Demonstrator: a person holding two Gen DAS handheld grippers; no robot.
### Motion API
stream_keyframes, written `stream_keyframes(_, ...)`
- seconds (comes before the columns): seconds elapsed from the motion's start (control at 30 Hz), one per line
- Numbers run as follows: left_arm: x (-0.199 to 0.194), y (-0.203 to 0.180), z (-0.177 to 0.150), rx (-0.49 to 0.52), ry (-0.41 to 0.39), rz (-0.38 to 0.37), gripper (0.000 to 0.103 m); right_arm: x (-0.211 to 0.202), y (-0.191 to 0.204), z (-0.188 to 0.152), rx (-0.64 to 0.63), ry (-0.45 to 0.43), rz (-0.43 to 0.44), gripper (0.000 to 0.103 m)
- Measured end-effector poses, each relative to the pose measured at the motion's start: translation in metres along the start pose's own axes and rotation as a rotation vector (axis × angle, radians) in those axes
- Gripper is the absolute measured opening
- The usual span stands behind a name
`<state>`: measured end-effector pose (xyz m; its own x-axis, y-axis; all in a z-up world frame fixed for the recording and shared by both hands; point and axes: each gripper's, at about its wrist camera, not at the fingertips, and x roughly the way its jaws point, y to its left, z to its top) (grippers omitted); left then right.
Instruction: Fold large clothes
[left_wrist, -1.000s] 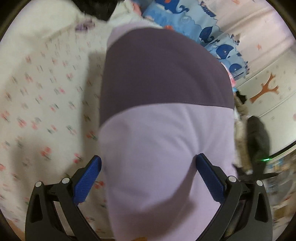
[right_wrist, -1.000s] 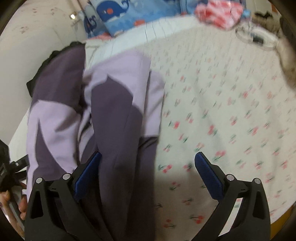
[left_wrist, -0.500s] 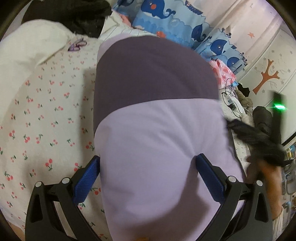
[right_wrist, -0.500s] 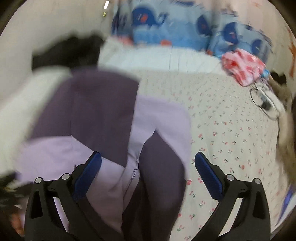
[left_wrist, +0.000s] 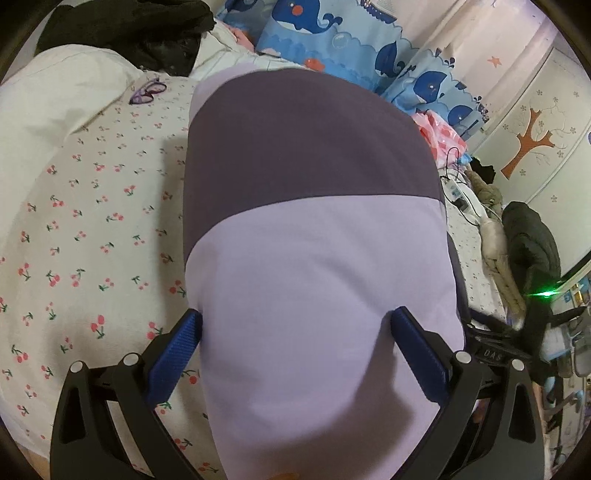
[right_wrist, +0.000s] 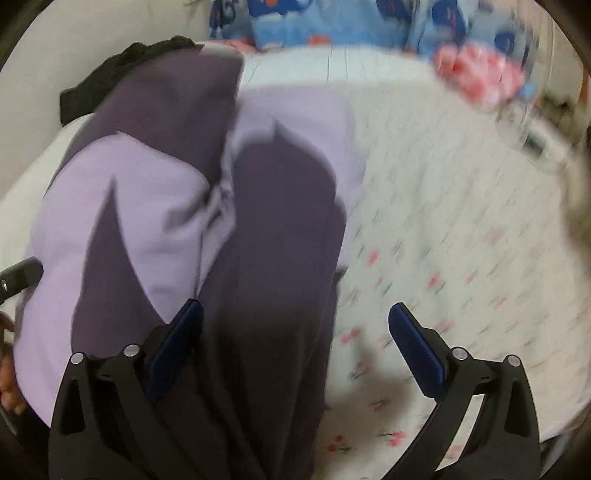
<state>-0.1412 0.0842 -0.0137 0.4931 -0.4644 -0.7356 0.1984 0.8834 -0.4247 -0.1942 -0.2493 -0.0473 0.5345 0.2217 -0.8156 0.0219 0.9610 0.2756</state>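
A large lilac and dark purple garment (left_wrist: 314, 240) lies lengthwise on the cherry-print bed sheet (left_wrist: 92, 221). In the left wrist view its lilac end fills the space between the blue fingers (left_wrist: 173, 354) of my left gripper (left_wrist: 297, 317), which stands wide open. The right wrist view is blurred: the garment (right_wrist: 258, 240) shows folded panels, and its dark purple part runs under my right gripper (right_wrist: 295, 308), also open, with sheet (right_wrist: 461, 221) under its right finger. Whether either gripper touches the cloth I cannot tell.
Blue whale-print pillows (left_wrist: 332, 33) line the head of the bed. A black garment (left_wrist: 125, 26) and purple glasses (left_wrist: 147, 92) lie at the far left, pink cloth (left_wrist: 439, 133) and cables (left_wrist: 458, 192) at the right. A dark coat (left_wrist: 532, 236) hangs beyond the bed's right edge.
The right gripper has swung in over the garment, so the dark purple panel now sits closer between its fingers. The left gripper has hardly moved.
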Motion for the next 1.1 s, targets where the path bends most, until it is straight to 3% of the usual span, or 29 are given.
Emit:
stream_keyframes(0.1, -0.002, 0.003, -0.002, -0.023, -0.001, -0.012, 0.098, -0.014, -0.021, -0.003, 0.120, -0.060, 0.081, 0.097)
stream_keyframes(0.2, -0.001, 0.002, -0.003, -0.025, 0.004, -0.014, 0.098, -0.006, -0.022, -0.007, 0.146, -0.039, 0.115, 0.097)
stream_keyframes(0.3, 0.001, -0.001, -0.004, -0.011, 0.002, 0.004, 0.098, 0.015, -0.037, -0.014, 0.235, -0.002, 0.229, 0.097)
stream_keyframes(0.37, 0.000, -0.001, -0.004, -0.008, -0.005, 0.008, 0.098, 0.020, -0.046, -0.022, 0.270, -0.032, 0.308, 0.097)
stream_keyframes(0.43, -0.001, -0.004, -0.005, 0.003, -0.017, 0.019, 0.098, 0.018, -0.047, -0.024, 0.266, -0.048, 0.321, 0.097)
stream_keyframes(0.57, -0.009, -0.024, -0.010, 0.124, -0.097, 0.122, 0.098, 0.020, -0.051, -0.028, 0.280, -0.061, 0.385, 0.097)
stream_keyframes(0.77, -0.013, -0.039, -0.015, 0.215, -0.139, 0.192, 0.098, 0.016, -0.069, -0.030, 0.325, -0.148, 0.397, 0.097)
stream_keyframes(1.1, -0.017, -0.055, -0.020, 0.295, -0.184, 0.288, 0.098, 0.017, -0.064, -0.031, 0.301, -0.152, 0.372, 0.097)
